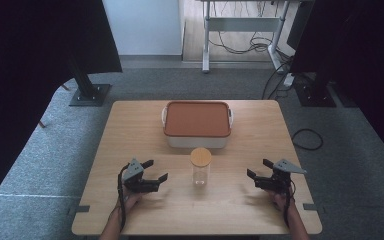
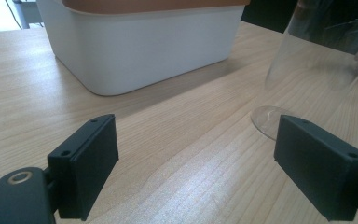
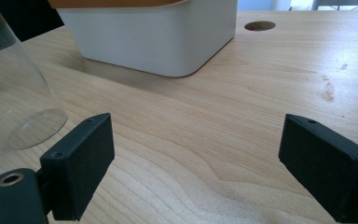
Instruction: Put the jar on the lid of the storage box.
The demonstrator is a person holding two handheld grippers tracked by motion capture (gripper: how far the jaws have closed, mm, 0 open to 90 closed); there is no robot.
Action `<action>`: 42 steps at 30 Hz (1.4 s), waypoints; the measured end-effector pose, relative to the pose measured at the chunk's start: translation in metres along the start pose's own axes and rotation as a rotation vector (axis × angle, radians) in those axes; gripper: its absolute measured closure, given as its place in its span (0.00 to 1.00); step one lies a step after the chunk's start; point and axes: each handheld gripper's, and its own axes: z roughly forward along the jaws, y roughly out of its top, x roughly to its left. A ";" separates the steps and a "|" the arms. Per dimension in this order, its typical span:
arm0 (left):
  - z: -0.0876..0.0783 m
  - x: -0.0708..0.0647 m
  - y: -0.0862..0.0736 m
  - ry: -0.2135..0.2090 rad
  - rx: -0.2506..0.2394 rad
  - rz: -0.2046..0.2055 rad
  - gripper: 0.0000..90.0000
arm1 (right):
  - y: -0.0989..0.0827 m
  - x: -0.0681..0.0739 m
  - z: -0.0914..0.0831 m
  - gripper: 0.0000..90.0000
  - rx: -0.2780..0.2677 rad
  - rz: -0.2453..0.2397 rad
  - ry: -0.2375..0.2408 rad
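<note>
My bench (image 1: 130, 130) is a pale wooden top, grain running across it. On it stands the white box (image 1: 196, 140) with its orange lid, set toward the far edge. Just in front of the box, nearer me, stands the clear jar (image 1: 200, 173) with a wooden lid, upright on the wood. To the far right of the box, there's a round hole (image 3: 259, 25) in the benchtop.

desk (image 1: 130, 130): pale wood, visible grain, smooth, faint sheen
jar (image 1: 200, 175): clear glass or plastic, glossy, see-through
jar lid (image 1: 200, 156): light wood or cork look, matt
box (image 2: 140, 46): white plastic, smooth, matt
box lid (image 1: 197, 118): orange-brown, matt, even
left gripper (image 1: 154, 170): black plastic, matt
right gripper (image 1: 259, 168): black plastic, matt
floor (image 1: 45, 155): grey carpet, rough
</note>
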 end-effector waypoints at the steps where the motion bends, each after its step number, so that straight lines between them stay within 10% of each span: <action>1: 0.000 0.000 0.000 -0.001 0.002 0.000 0.14 | 0.000 0.001 0.000 0.11 0.000 -0.006 -0.001; 22: 0.000 -0.002 0.000 -0.001 0.010 0.010 0.12 | 0.000 0.003 0.000 0.10 0.003 -0.022 -0.029; 42: -0.003 -0.012 0.010 -0.102 -0.023 0.041 0.13 | 0.000 0.004 0.001 0.09 0.008 -0.037 -0.030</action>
